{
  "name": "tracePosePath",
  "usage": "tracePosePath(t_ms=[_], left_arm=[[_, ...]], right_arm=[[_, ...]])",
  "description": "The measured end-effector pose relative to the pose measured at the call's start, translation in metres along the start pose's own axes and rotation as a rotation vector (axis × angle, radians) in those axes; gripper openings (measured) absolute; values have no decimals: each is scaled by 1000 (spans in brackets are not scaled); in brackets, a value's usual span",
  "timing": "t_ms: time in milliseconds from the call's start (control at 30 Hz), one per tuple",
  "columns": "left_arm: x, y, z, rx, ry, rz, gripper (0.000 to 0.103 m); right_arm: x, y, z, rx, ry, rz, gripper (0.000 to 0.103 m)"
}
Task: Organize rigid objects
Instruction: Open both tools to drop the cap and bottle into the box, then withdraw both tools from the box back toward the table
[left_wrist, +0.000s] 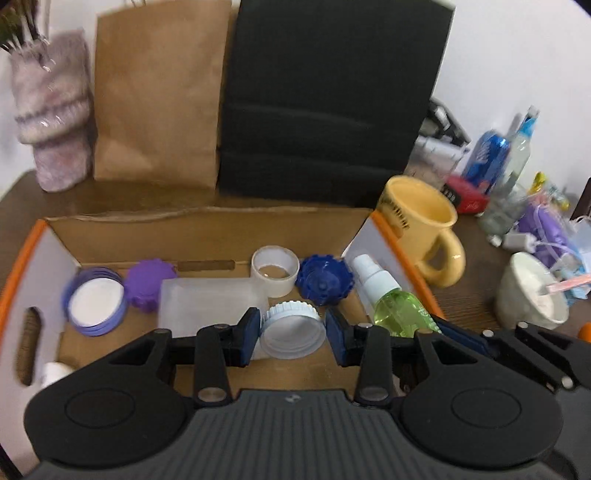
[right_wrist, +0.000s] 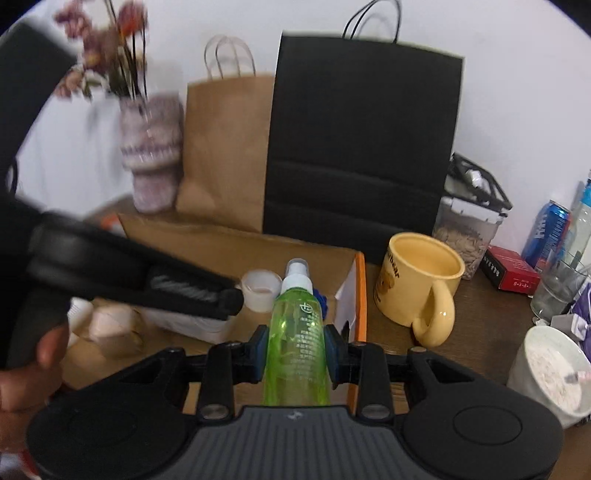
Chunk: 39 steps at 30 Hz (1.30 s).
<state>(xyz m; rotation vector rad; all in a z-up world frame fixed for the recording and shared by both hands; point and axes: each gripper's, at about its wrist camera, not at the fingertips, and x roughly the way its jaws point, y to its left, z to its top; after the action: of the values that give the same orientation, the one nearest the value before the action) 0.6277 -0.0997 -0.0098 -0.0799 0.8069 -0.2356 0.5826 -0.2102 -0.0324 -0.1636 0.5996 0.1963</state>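
Black paper bag (left_wrist: 328, 99) and brown paper bag (left_wrist: 155, 92) stand upright side by side against the wall, behind the cardboard box (left_wrist: 207, 225). The box sits on the brown table (left_wrist: 476, 291); its end flaps are white with orange edges.

Yellow mug (right_wrist: 421, 280) stands on the table just right of the box, handle toward the camera. A white cup (right_wrist: 550, 376) is near the table's right edge.

Right gripper (right_wrist: 295, 354) pinches a green spray bottle (right_wrist: 297, 343) around its body, blue pads pressed to both sides, white nozzle pointing away, over the box's right end. The same bottle appears in the left wrist view beside the right flap.

Left gripper (left_wrist: 291, 336) holds a white ribbed lid (left_wrist: 291, 332) between its pads (left pad touches the rim; the right pad's contact is not clear), low over the box's near part.

Inside the box, from largest: a frosted plastic container (left_wrist: 210, 299), a purple-rimmed lid (left_wrist: 96, 301) with white inside at the left, a dark blue toothed cap (left_wrist: 325, 278), a white ring-shaped cap (left_wrist: 275, 269), a purple toothed cap (left_wrist: 149, 282).
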Motion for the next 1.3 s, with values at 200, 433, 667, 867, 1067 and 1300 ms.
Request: tracePosePath(t_ms=[200,433,667,867,1067,1300], left_arm=[[21,-5,3,43,-3,-19,50],[2,8,-3,54,-33,6,63],[-60,19,-6,84,-79,51,82],[-139,24,-20,127,-168,93,93],[-220,35,-84,131,-434,192,103],[-282,39,-179,125,-635,225,103]], right_arm=[[24,16,-8,-78,40,-24,31],[13,10,-9,-48,-1,-29,37],[-34,0,12,24,-15,33,44],[-88,-3,27,78,-53,69,65],[-160,10,2,119,-271,93,101],[-199,31,-74,180,-441,104,101]])
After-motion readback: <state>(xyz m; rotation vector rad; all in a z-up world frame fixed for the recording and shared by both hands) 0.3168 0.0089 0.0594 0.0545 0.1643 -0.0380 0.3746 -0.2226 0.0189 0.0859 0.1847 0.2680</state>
